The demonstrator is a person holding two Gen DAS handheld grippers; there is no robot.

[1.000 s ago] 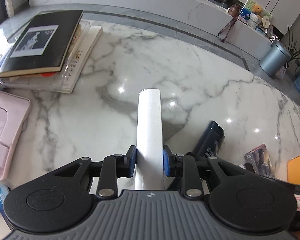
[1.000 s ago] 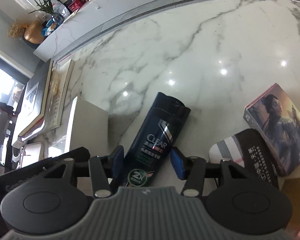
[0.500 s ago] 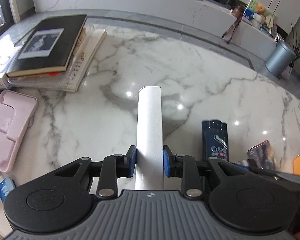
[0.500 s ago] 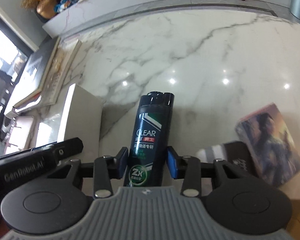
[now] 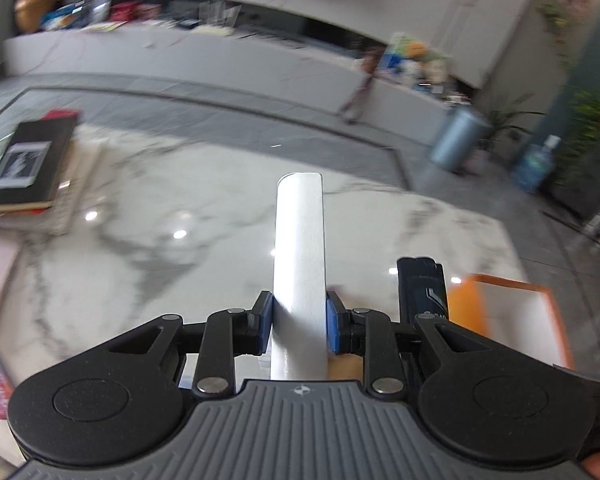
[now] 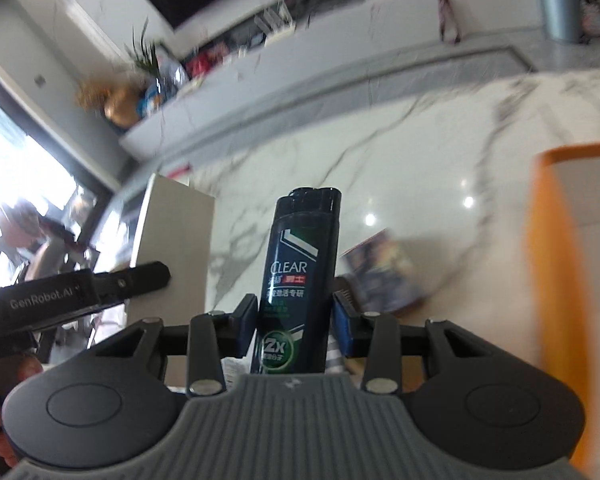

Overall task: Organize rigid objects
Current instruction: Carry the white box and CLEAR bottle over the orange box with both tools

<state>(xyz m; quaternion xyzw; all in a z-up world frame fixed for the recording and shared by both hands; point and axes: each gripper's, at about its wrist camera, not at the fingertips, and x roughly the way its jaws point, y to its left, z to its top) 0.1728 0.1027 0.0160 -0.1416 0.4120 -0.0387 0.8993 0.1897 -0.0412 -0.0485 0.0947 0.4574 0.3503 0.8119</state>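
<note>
glossy marble table [image 5: 204, 240]; glossy plastic bottle [image 6: 300, 280]; matt white box [image 5: 299, 256].

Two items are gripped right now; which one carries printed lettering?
The dark CLEAR shampoo bottle in the right tongs. The white box in the left tongs is plain.

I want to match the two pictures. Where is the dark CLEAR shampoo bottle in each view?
Left wrist: the shampoo bottle stands right of centre, beside the white box.
Right wrist: it fills the centre, between the right gripper fingers.
Shared landmark: the orange-rimmed box, right of the bottle.
</note>
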